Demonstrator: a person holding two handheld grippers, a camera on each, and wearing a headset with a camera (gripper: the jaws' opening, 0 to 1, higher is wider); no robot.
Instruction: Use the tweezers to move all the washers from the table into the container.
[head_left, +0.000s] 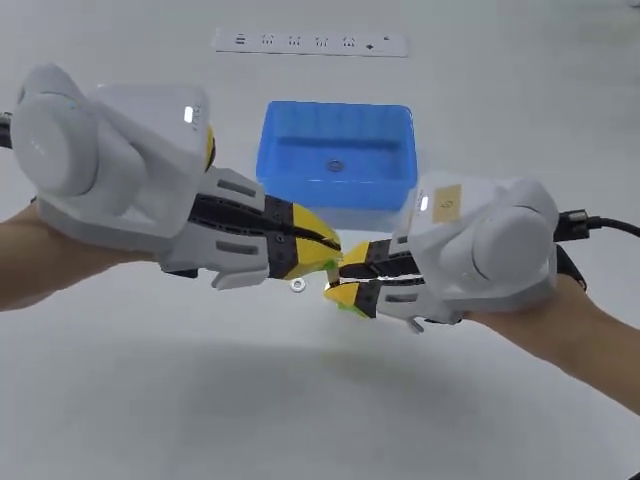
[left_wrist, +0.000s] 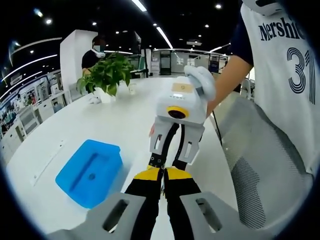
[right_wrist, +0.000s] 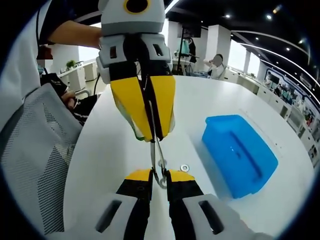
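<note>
Step in hand: by the look of the pose, the tweezers (right_wrist: 156, 155) were being settled between the two grippers ahead of a pick. Nothing was gripped in them yet.
Doing it well: I'd reckon one gripper should hold the handle end firmly while the other lets go cleanly, so the tweezers don't twist. The tips should then come down astride the washer's rim and squeeze gently.
Risk: a thin, flat washer on a smooth top would likely skid or flip if nipped hard or at a slant.
Left gripper (right_wrist: 152, 136): its yellow jaws were pressed together on the tweezers' upper stretch, holding them along its own line.
Right gripper (right_wrist: 159, 176): its jaws were nearly together, with the tweezers' far end in the slim gap. It looked pinched there, touching both pads.
Tweezers' own tips: they were too thin and too buried between the pads for me to tell whether they were apart or closed.
Washer (right_wrist: 185, 167): it lay flat on the white table (head_left: 300, 400), just beside the right gripper's jaws on the container side, touching neither tool.
Container (head_left: 335, 192): blue and open-topped, it sat beyond the grippers, apart from the loose washer. A second washer (head_left: 335, 166) lay on its floor.
</note>
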